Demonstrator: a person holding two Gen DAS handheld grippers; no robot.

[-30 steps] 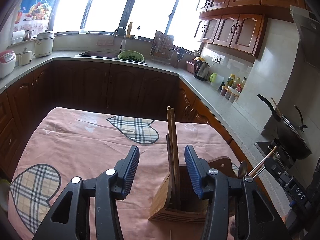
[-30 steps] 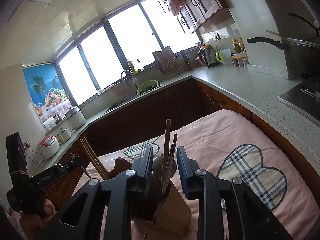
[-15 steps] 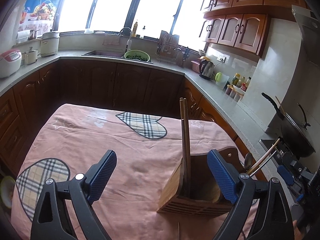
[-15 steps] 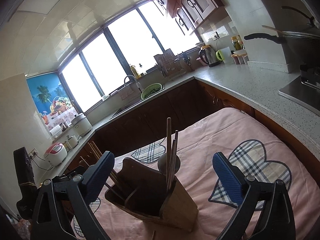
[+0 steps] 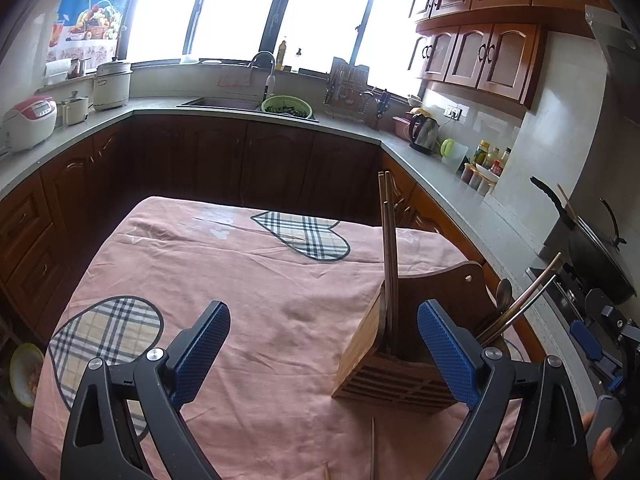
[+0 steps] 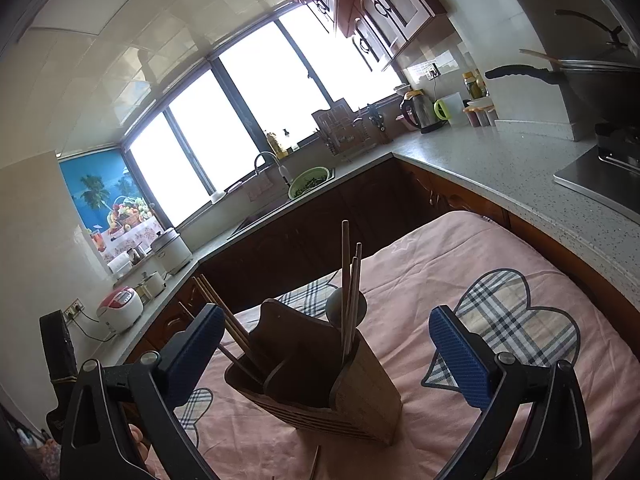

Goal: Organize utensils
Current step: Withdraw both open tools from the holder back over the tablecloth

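Observation:
A wooden utensil holder [image 5: 384,368] [image 6: 360,392] stands on the pink tablecloth. A pair of dark chopsticks [image 5: 388,240] stands upright in its near compartment, just inside the right finger of my left gripper [image 5: 324,344], which is open and touches nothing. A spoon [image 5: 505,290] and more chopsticks [image 5: 532,292] lean in the far compartment. In the right wrist view those chopsticks [image 6: 349,288] and the spoon [image 6: 335,306] stand between the wide-open fingers of my right gripper [image 6: 328,348], untouched. A second chopstick pair [image 6: 224,316] leans left.
Loose chopsticks [image 5: 373,456] [image 6: 316,466] lie on the tablecloth [image 5: 240,280] before the holder. Dark cabinets and a grey countertop [image 6: 500,168] wrap around the table. A wok [image 5: 592,252] sits on the stove at the right. The other gripper [image 5: 600,340] shows at the frame edge.
Both grippers have opened wide from around the chopsticks, which now stand free in the holder. The left gripper has drifted left of the holder.

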